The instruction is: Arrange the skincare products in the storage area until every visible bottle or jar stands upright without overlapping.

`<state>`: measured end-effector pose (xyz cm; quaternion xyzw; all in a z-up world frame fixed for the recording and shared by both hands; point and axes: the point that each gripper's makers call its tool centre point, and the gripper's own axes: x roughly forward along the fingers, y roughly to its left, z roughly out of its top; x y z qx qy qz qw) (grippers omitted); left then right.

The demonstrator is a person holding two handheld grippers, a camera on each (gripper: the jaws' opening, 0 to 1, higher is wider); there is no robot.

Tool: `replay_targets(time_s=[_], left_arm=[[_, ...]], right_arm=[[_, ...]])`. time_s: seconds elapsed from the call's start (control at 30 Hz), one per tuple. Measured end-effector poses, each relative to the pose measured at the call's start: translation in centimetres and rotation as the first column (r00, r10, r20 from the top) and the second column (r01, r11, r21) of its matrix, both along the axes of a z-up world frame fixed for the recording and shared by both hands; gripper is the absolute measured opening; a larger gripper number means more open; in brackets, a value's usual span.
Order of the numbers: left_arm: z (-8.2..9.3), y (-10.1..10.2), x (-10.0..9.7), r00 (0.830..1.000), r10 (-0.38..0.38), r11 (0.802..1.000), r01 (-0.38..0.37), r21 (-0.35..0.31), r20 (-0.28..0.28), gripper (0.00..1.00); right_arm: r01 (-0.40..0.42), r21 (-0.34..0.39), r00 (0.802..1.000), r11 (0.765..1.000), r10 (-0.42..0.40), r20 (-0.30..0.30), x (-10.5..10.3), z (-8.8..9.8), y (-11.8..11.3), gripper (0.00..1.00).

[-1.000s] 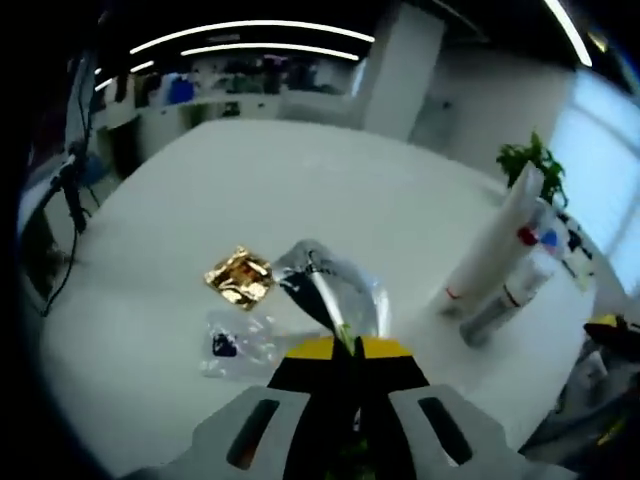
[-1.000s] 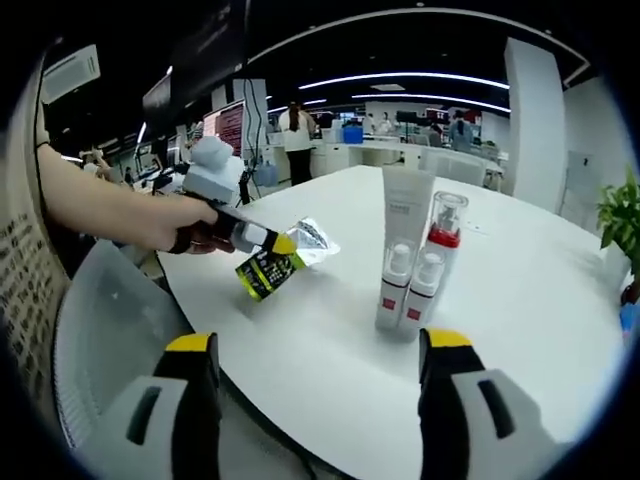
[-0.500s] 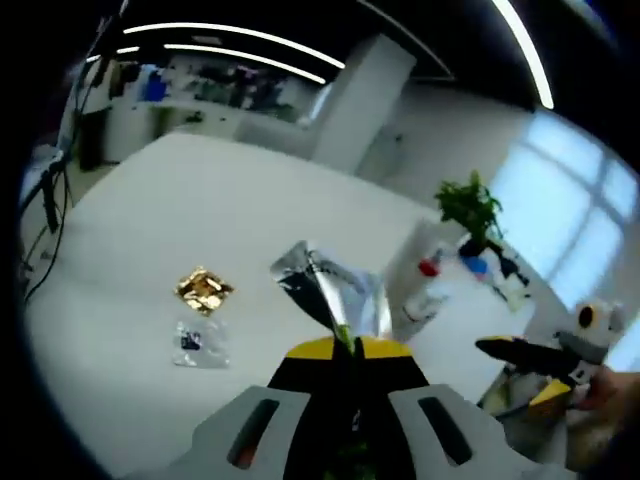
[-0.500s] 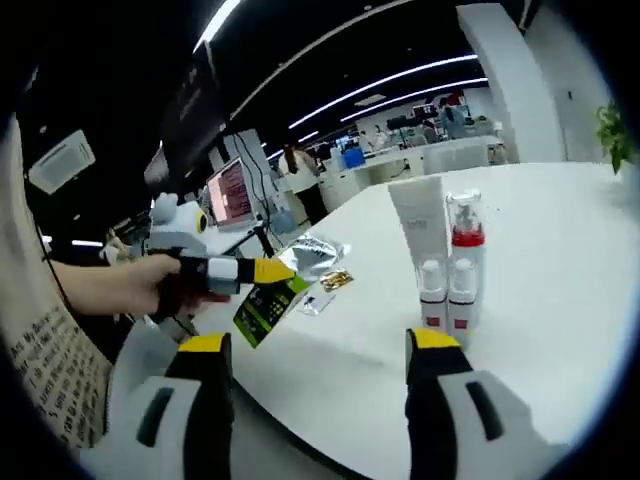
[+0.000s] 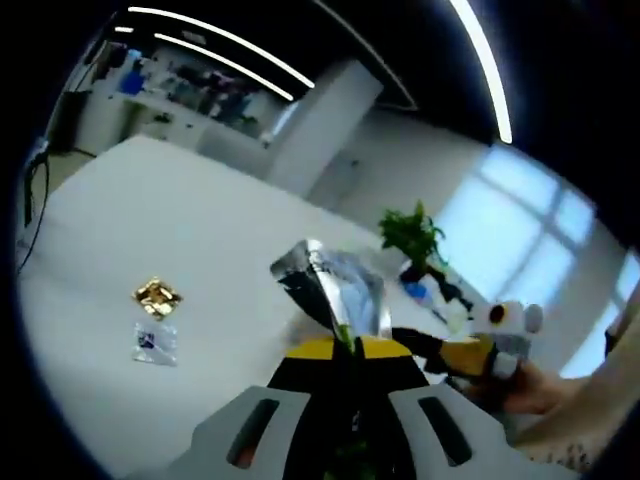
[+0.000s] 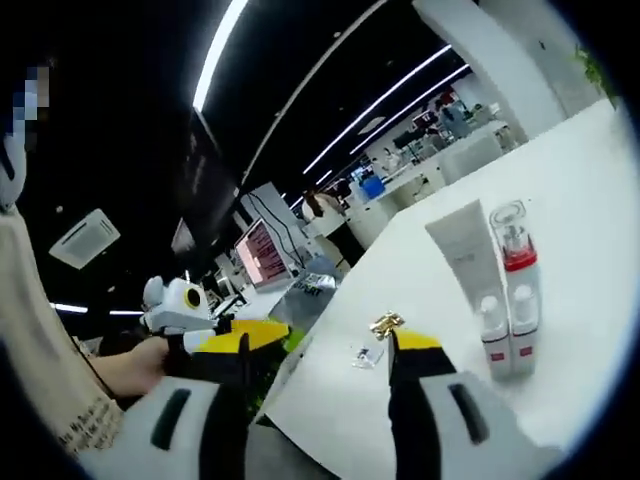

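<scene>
- The left gripper (image 5: 345,350) is clenched on a silver pouch (image 5: 335,290), which stands up from the jaws, lifted off the table (image 5: 150,220).
- The right gripper (image 6: 318,345) is released, jaws apart with nothing between them.
- The tube (image 6: 462,250) and bottles (image 6: 515,290) stand upright, touching in a tight cluster, ahead and right of the right gripper, which looks nearer to them.
- A gold sachet (image 5: 156,295) and clear sachet (image 5: 155,342) lie flat, just beside each other.
- No container is visible.
</scene>
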<state>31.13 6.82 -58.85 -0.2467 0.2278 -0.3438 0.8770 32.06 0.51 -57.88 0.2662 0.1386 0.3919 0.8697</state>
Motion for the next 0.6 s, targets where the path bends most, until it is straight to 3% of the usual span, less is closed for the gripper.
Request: replay_targets(time_s=[0.1, 0.23, 0.43, 0.53, 0.6], left_arm=[[0.5, -0.3, -0.6, 1.000, -0.007, 0.999, 0.007, -0.038, -0.003, 0.02], [1.2, -0.8, -0.9, 1.000, -0.020, 0.996, 0.020, -0.081, 0.003, 0.02], [2.2, -1.7, -0.9, 0.997, -0.054, 0.996, 0.058, -0.070, 0.057, 0.02], [2.3, -2.2, -0.8, 0.995, -0.070, 0.995, 0.074, -0.068, 0.065, 0.02], [2.2, -2.2, -0.7, 0.995, -0.074, 0.996, 0.078, -0.050, 0.070, 0.02]], right_arm=[[-0.005, 0.081, 1.000, 0.997, 0.005, -0.006, 0.6, 1.2, 0.0, 0.44], [-0.016, 0.135, 0.999, 0.991, 0.020, -0.029, 0.7, 1.7, 0.2, 0.39], [-0.049, 0.188, 0.998, 0.981, 0.058, -0.039, 0.4, 2.3, 1.4, 0.32], [-0.049, 0.203, 0.997, 0.978, 0.062, -0.055, 0.4, 2.1, 1.9, 0.25], [-0.037, 0.221, 0.997, 0.975, 0.052, -0.062, 0.5, 2.3, 1.8, 0.15]])
